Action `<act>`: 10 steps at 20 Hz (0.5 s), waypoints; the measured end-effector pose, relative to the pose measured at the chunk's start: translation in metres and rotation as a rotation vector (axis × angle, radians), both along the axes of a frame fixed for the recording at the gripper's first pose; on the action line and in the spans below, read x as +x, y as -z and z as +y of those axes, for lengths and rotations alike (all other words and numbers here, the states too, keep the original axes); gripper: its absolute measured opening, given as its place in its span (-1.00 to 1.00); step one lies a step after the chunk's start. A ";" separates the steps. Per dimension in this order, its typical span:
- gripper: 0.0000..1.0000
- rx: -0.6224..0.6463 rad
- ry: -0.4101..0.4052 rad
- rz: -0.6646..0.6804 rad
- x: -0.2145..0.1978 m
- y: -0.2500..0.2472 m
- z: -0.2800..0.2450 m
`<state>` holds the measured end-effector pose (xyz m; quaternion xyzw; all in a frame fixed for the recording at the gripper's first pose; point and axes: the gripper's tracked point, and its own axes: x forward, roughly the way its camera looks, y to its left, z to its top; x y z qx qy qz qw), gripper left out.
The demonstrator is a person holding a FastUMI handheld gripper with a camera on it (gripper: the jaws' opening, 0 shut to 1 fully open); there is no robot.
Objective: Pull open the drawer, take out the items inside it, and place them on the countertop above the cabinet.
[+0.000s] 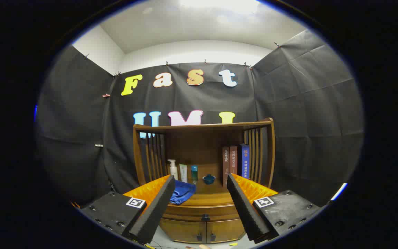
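Gripper view shows us well back from a wooden cabinet (202,207) standing against the booth's black cloth wall, and we go across it from left to right. On the left of the countertop (204,199) a blue cloth (182,192) lies crumpled just beside our left finger (155,207); behind it, in the open shelf, stand a white pump bottle (173,168), a pale tube (183,172) and a teal bottle (194,173). Near the middle sits a small dark blue bowl (208,179), and to its right three books (235,160) stand upright against the slatted side. Our gripper (200,207) is spread wide and grips nothing; its right finger (244,207) frames the other side of the cabinet front. The drawer (204,210) is the wide band under the countertop, lying straight ahead and between the fingers, its long axis running left to right, shut as far as we can judge, so its contents are hidden. Its small dark knob (205,218) sits at the centre, almost midway between the fingertips but farther off. Below it are two little doors with their own knobs (206,237). We judge the coming move to be a straight advance onto that knob; nothing stands in the way, though the lower knobs lie close beneath and could be caught by mistake.
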<state>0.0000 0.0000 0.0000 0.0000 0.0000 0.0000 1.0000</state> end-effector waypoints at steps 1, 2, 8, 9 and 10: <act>0.97 0.002 -0.009 -0.010 0.000 -0.004 0.004; 0.97 0.004 -0.014 -0.024 -0.003 -0.011 0.008; 0.96 -0.006 -0.031 -0.039 -0.004 -0.022 0.013; 0.96 -0.013 -0.030 -0.037 -0.003 -0.022 0.013; 0.96 -0.013 -0.031 -0.031 -0.002 -0.020 0.013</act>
